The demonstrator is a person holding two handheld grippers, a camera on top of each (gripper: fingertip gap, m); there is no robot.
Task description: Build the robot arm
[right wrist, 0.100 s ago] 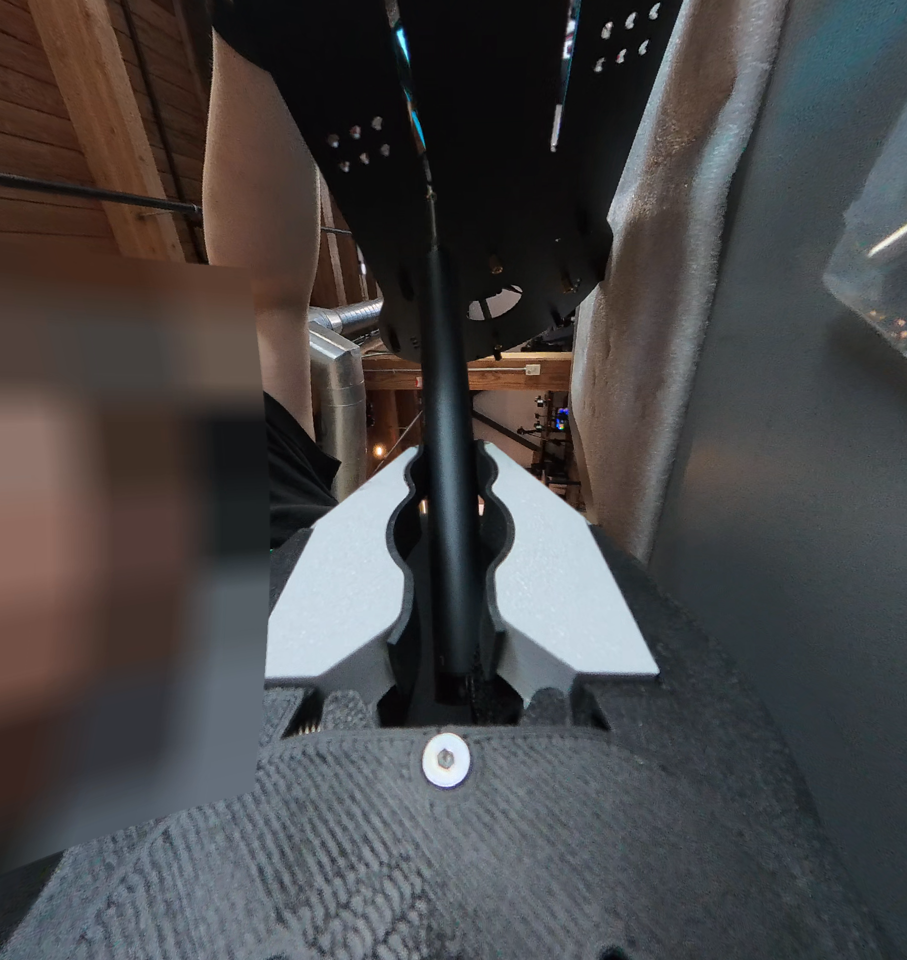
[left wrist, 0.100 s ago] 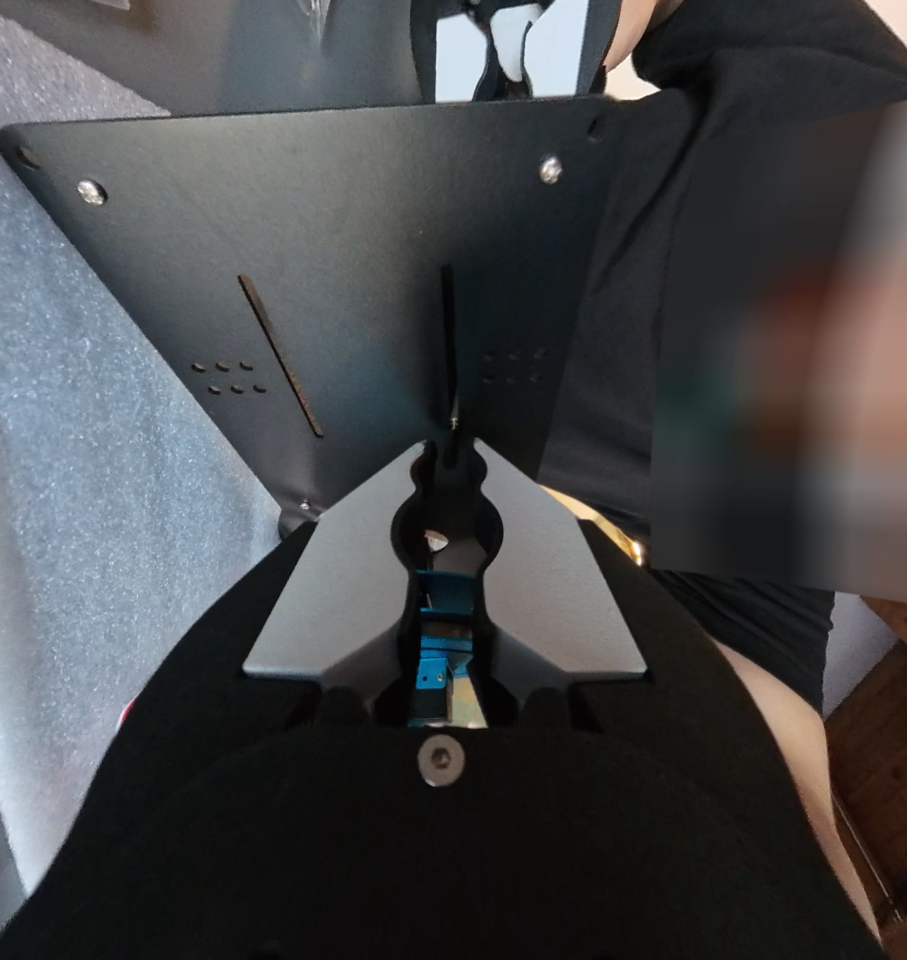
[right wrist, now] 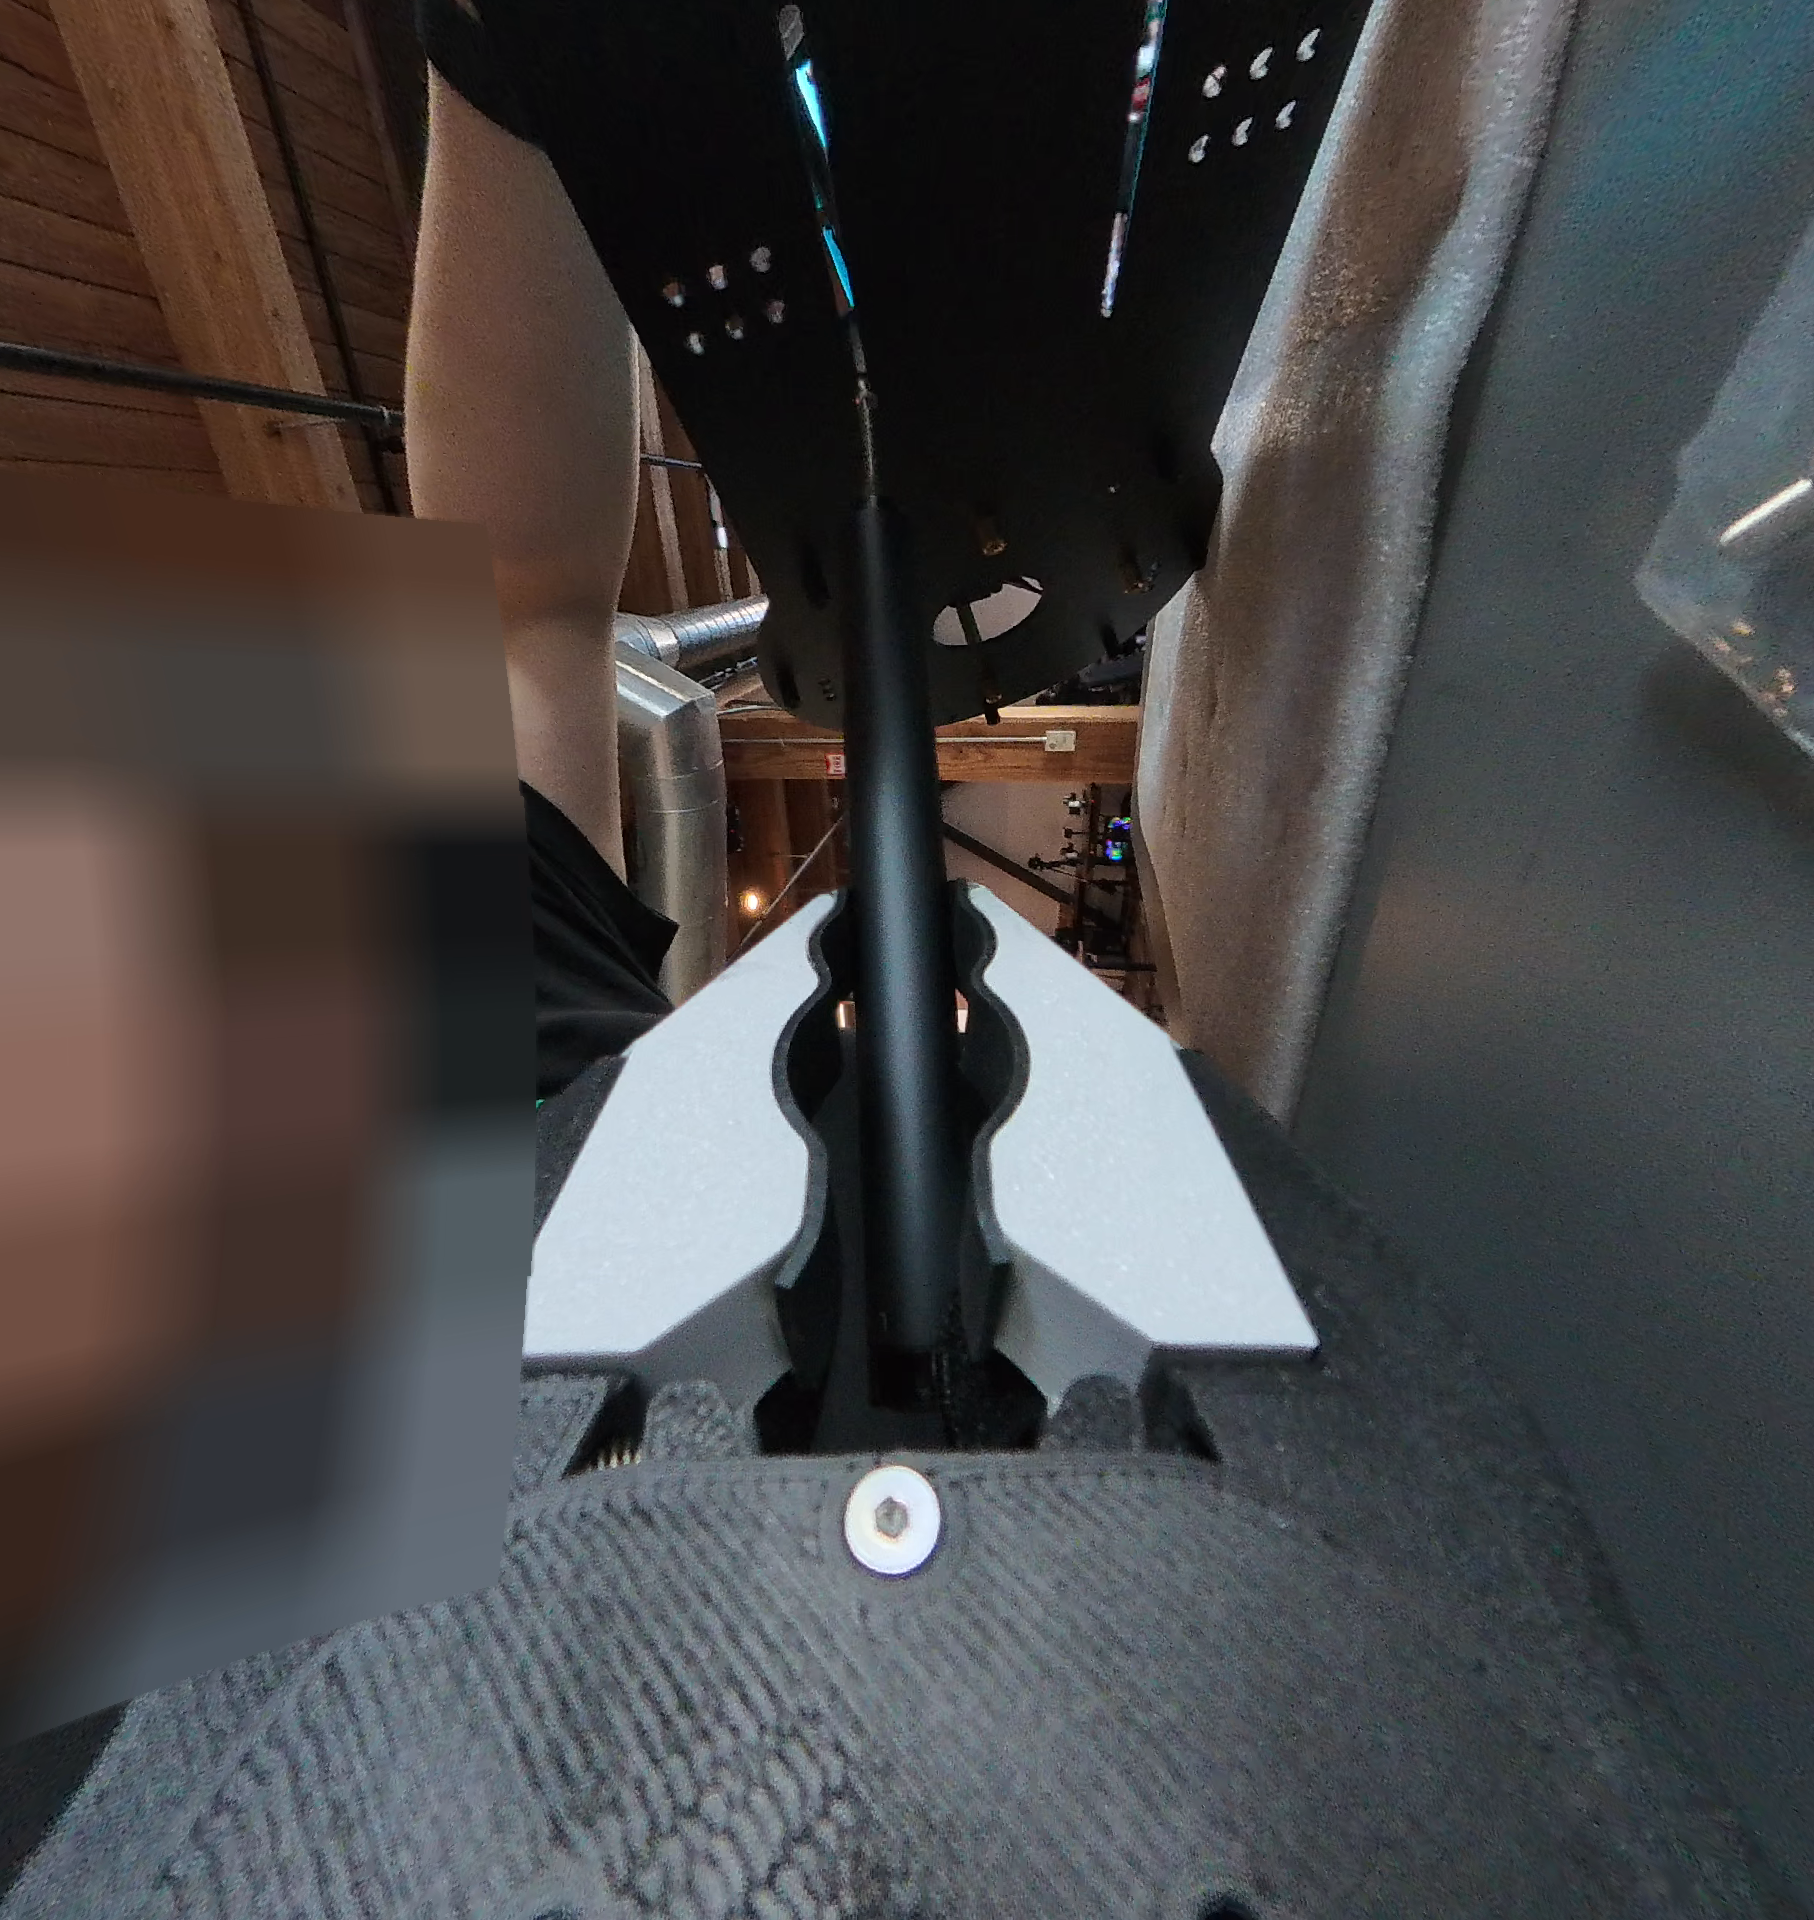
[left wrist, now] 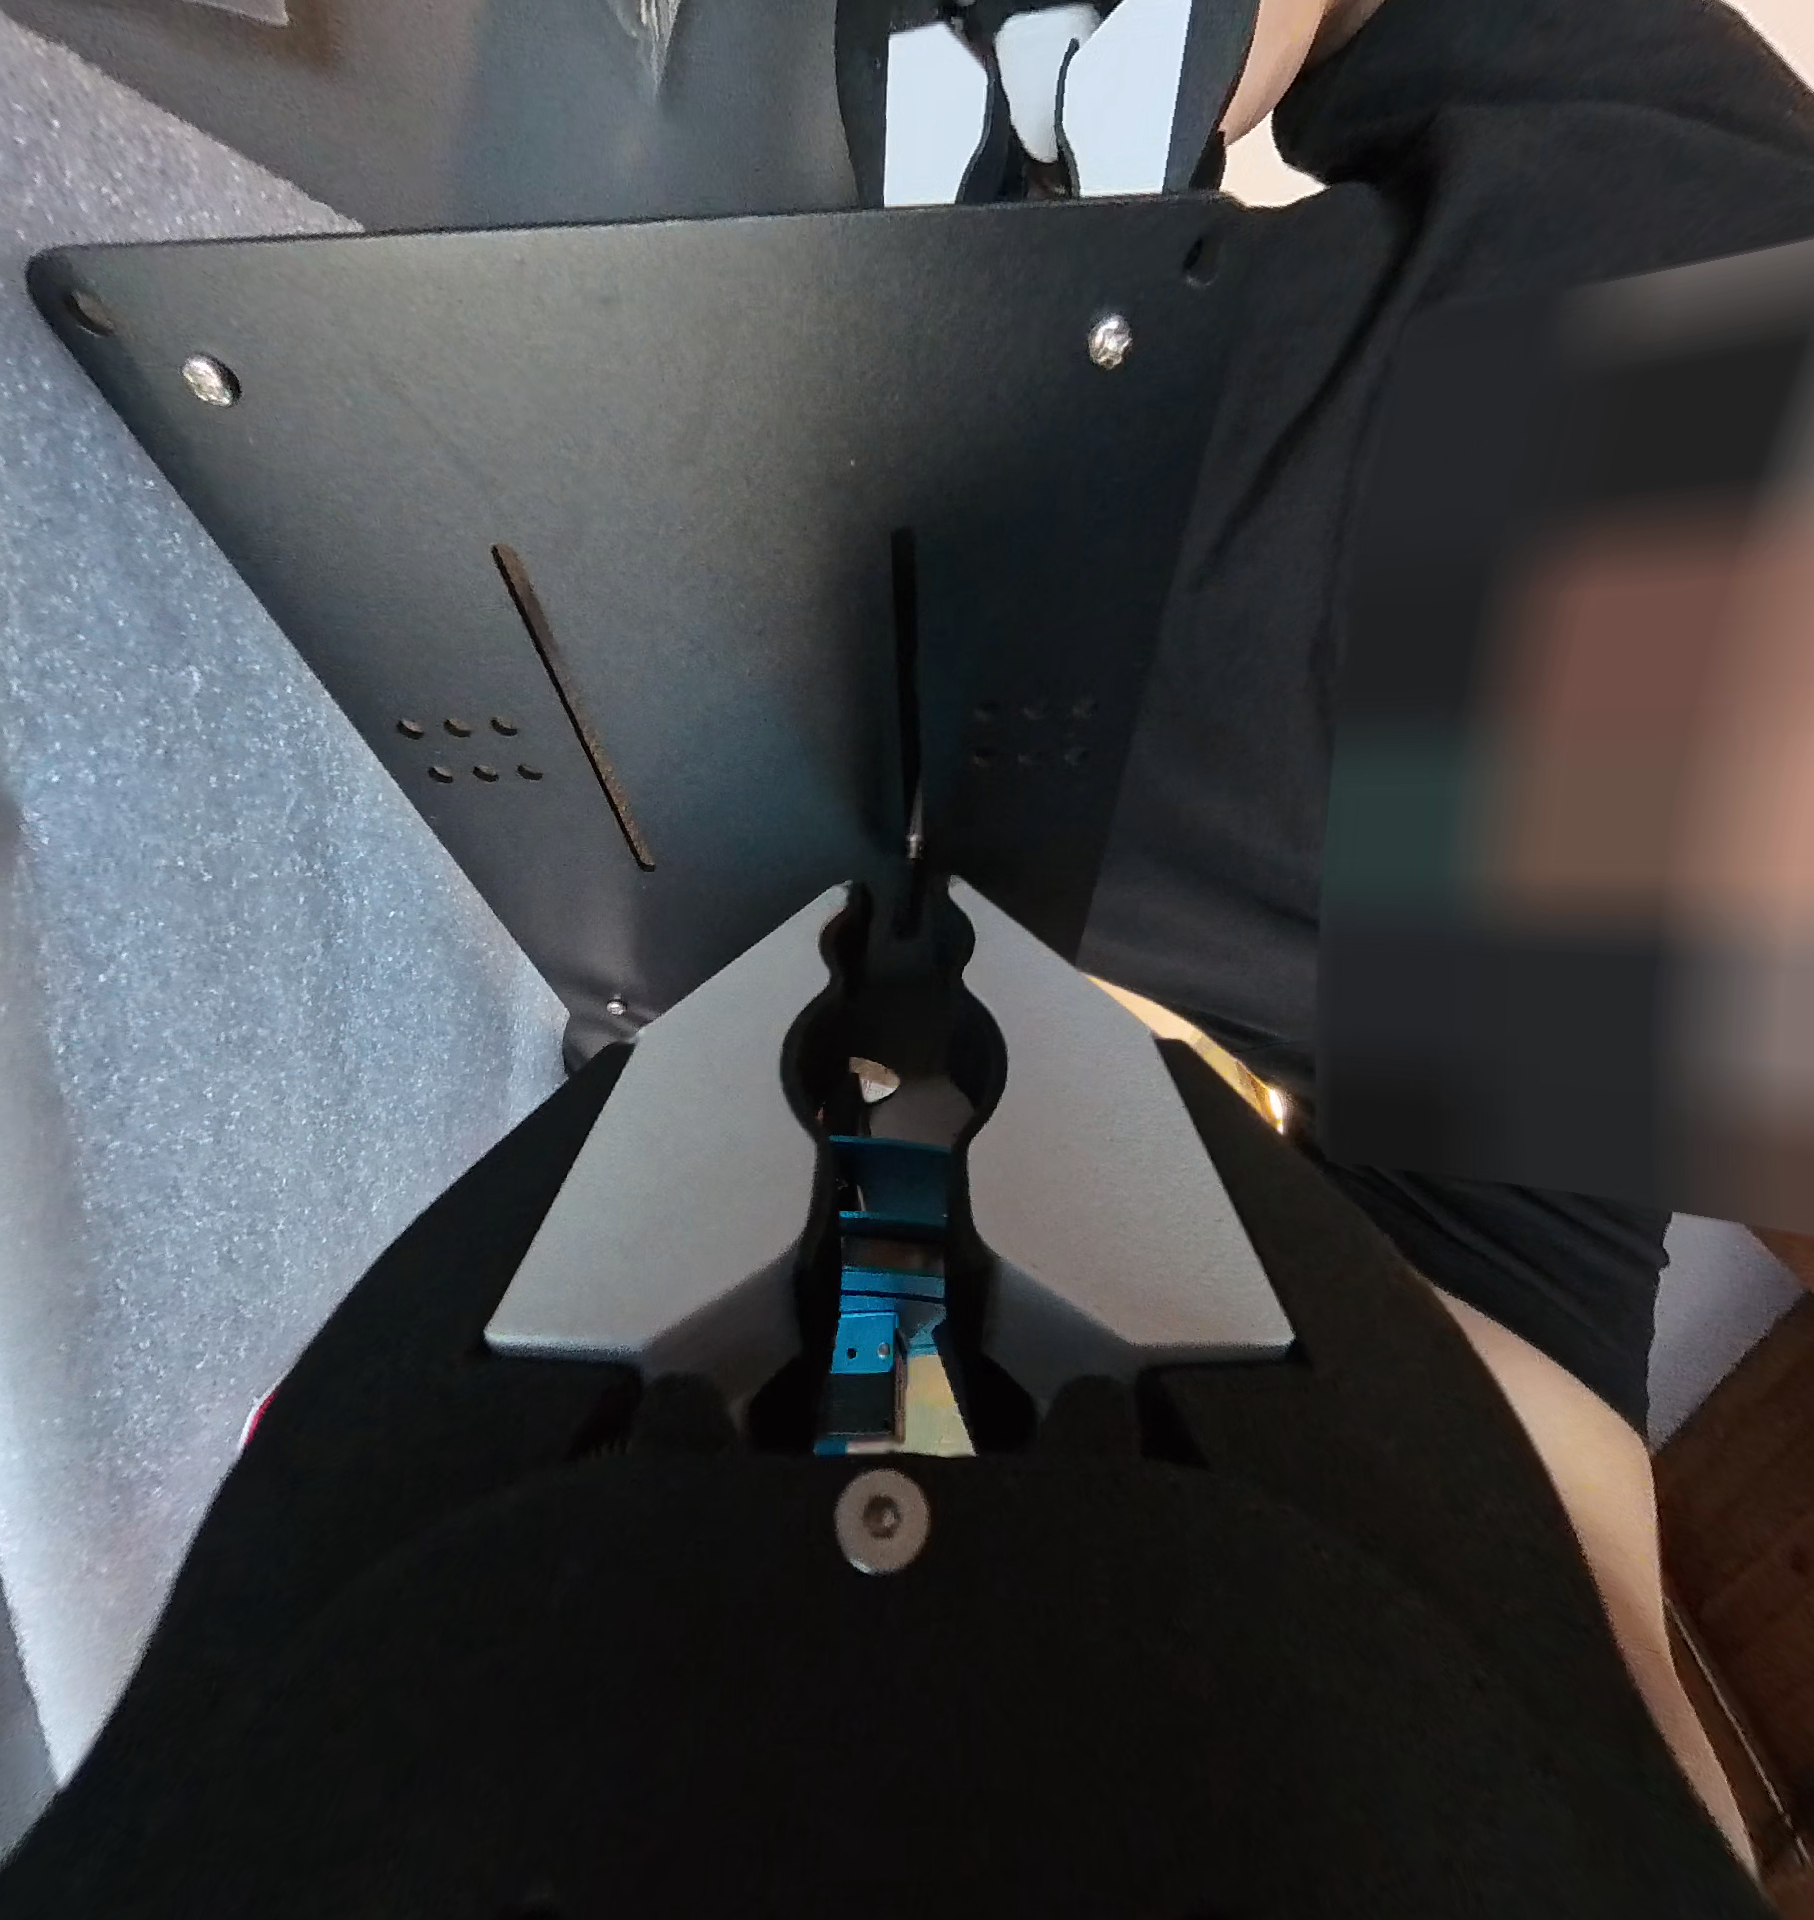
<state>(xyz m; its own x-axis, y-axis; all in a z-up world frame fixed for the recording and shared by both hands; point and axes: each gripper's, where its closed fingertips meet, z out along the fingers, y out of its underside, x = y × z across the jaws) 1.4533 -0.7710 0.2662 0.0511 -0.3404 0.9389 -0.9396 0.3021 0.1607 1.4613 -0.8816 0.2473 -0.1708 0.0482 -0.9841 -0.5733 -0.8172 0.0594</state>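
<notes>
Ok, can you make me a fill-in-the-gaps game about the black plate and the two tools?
The right tool is shut on a long black ___.
Each group of small holes in the black plate, held by the left tool, has ___ holes.
Near the plate's top edge sit two silver ___.
Missing words: rod; six; screws.

**Hidden and cropped regions in both wrist views**

Left wrist view: the black plate (left wrist: pixel 674 499) has its lower edge hidden behind the left gripper (left wrist: pixel 908 904); what the blue part (left wrist: pixel 882 1340) between the fingers belongs to cannot be told. Right wrist view: the black rod (right wrist: pixel 898 935) has its near end buried in the right gripper (right wrist: pixel 898 904); a clear plastic piece (right wrist: pixel 1776 582) is cut by the right edge.
</notes>
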